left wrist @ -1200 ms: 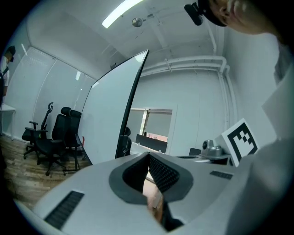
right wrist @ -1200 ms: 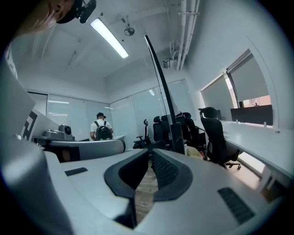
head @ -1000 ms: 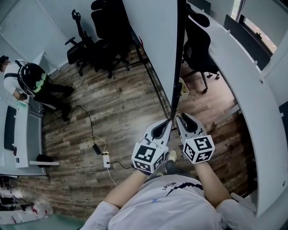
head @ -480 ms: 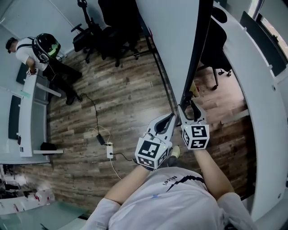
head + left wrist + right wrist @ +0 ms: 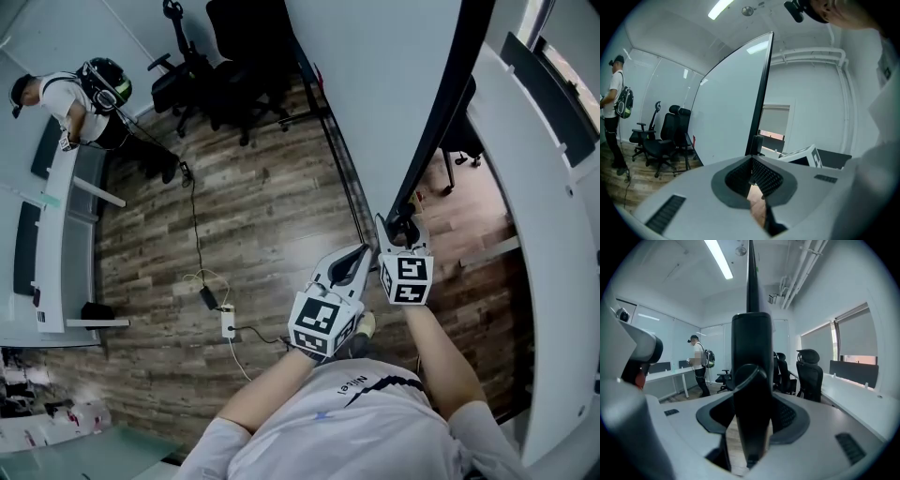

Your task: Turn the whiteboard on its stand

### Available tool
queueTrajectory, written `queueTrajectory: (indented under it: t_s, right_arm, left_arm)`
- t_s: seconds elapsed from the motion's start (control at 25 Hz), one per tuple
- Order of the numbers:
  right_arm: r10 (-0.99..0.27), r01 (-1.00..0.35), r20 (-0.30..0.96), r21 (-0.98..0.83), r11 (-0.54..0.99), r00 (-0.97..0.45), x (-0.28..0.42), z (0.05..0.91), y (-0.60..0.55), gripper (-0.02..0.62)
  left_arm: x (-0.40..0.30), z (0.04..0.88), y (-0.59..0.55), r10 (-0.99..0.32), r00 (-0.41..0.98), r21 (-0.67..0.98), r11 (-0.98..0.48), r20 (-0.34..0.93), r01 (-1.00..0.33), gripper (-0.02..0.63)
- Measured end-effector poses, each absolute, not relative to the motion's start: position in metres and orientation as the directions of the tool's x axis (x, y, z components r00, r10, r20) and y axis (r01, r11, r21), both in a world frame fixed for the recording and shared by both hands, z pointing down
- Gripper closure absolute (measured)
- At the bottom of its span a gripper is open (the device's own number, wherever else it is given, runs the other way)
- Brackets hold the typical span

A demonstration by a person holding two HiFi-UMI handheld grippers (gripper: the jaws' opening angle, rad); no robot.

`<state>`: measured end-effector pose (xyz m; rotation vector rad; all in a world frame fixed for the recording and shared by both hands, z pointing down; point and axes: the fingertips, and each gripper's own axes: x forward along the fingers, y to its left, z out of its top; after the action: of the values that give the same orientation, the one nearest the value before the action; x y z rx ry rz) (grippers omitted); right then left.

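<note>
Right tongs [image 5: 751, 380]: jaws have just been opening and stand released, straddling the black edge [image 5: 750, 343] of the whiteboard [image 5: 375, 84], with floor [image 5: 253, 234] showing beside one pad. Left tongs [image 5: 751, 159]: clenched on nothing, tip near that same edge, contact not discernible. Whiteboard: upright, directly ahead; left gripper view alone gives its white face, right gripper view only the edge-on frame, head view alone the cable [image 5: 193, 216] and power strip [image 5: 226, 323] on the floor, with a person [image 5: 89, 89] at a bench [image 5: 56, 244] beyond.
</note>
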<state>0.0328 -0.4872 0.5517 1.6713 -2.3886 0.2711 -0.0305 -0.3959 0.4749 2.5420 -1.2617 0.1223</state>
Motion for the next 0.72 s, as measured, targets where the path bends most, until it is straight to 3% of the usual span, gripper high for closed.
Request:
queueTrajectory:
  t_s: [0.08, 0.72]
  right_arm:
    - [-0.900, -0.941, 0.285, -0.022, 0.337, -0.330, 0.032, 0.552, -0.490, 0.405]
    - [-0.899, -0.938, 0.283, -0.004, 0.346, -0.333, 0.040, 0.552, -0.455, 0.408]
  left_arm:
    - [-0.034, 0.476, -0.396, -0.766, 0.608, 0.230, -0.566, 0.208, -0.792, 0.594]
    - [-0.041, 0.474, -0.375, -0.754, 0.625, 0.228, -0.585, 0.200, -0.778, 0.594]
